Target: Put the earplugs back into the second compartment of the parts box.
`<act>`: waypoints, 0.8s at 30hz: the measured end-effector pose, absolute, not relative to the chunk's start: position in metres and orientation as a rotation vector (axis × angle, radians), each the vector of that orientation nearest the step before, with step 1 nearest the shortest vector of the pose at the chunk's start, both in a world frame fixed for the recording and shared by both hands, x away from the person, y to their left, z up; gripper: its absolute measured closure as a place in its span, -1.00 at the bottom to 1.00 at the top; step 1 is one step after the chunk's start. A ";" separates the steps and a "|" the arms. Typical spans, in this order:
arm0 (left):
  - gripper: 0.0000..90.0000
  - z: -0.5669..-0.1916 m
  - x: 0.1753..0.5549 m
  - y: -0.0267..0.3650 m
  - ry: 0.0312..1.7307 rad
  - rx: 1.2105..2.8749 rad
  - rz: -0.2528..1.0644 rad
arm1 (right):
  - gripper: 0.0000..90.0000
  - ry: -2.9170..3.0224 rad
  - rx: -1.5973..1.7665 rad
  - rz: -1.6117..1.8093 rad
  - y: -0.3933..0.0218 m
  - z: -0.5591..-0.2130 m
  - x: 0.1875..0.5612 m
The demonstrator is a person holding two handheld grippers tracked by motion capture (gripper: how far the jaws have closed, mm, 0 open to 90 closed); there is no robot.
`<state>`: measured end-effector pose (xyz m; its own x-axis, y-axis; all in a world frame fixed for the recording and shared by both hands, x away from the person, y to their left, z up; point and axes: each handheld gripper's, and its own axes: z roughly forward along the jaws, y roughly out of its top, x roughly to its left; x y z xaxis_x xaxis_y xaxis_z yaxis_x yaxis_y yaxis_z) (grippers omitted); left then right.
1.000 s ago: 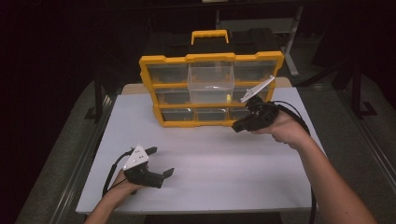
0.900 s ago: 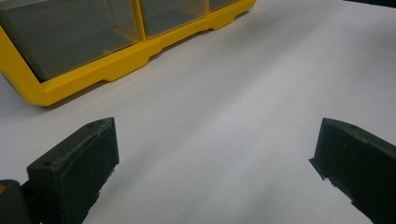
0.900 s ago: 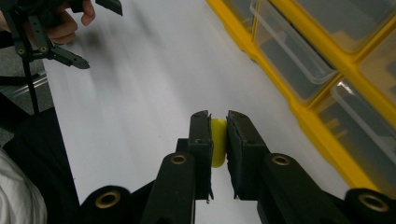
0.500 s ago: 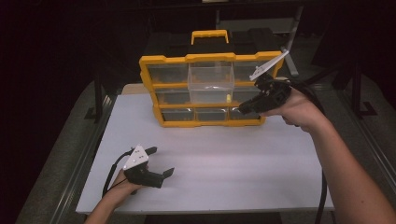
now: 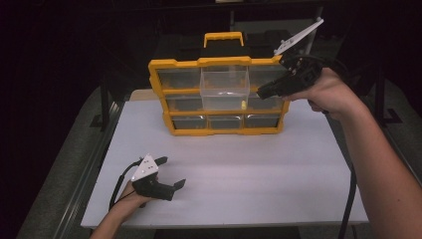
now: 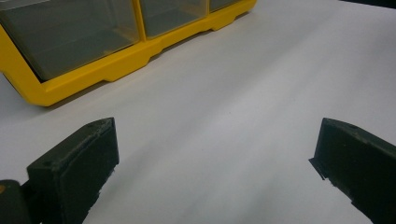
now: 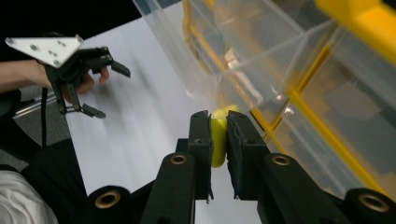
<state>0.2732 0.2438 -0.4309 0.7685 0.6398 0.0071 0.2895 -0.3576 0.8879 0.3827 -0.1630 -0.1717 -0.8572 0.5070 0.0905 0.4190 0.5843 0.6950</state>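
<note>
Right jaws: pressed on a small yellow piece [image 7: 218, 135], one black pad on each side of it; the piece stands up between them and pokes out past their tips.
Right gripper [image 5: 266, 92]: held up in the air at the right end of the organizer, level with its middle row, jaws pointing left toward the pulled-out drawer.
Yellow piece, place: in the jaws, off the counter, just beside the clear wall of the drawer; in the high view a yellow speck [image 5: 244, 104] shows at the drawer's lower right corner. Cannot tell whether it touches the drawer wall.
Drawer [image 5: 224, 88]: clear plastic, pulled out forward from the upper middle of the organizer, open at the top.
Left jaws: spread wide, only bare counter between them.
Left gripper [image 5: 171, 174]: resting low on the counter near the front left, well apart from the organizer, jaws pointing right and away from the person.
Organizer [image 5: 219, 130]: yellow frame with rows of clear drawers and a yellow handle on top, standing upright at the back of the counter.
Counter [image 5: 249, 174]: white top, dark surroundings on all sides.
</note>
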 end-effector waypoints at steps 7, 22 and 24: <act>-0.99 -0.431 0.273 0.244 0.703 1.955 0.437 | 0.75 2.665 0.785 1.150 -0.159 -0.149 0.387; -0.99 -0.431 0.273 0.245 0.703 1.953 0.437 | 0.75 2.683 0.755 1.142 -0.123 -0.147 0.408; -0.99 -0.431 0.273 0.245 0.704 1.955 0.437 | 0.74 2.691 0.757 1.135 -0.118 -0.150 0.411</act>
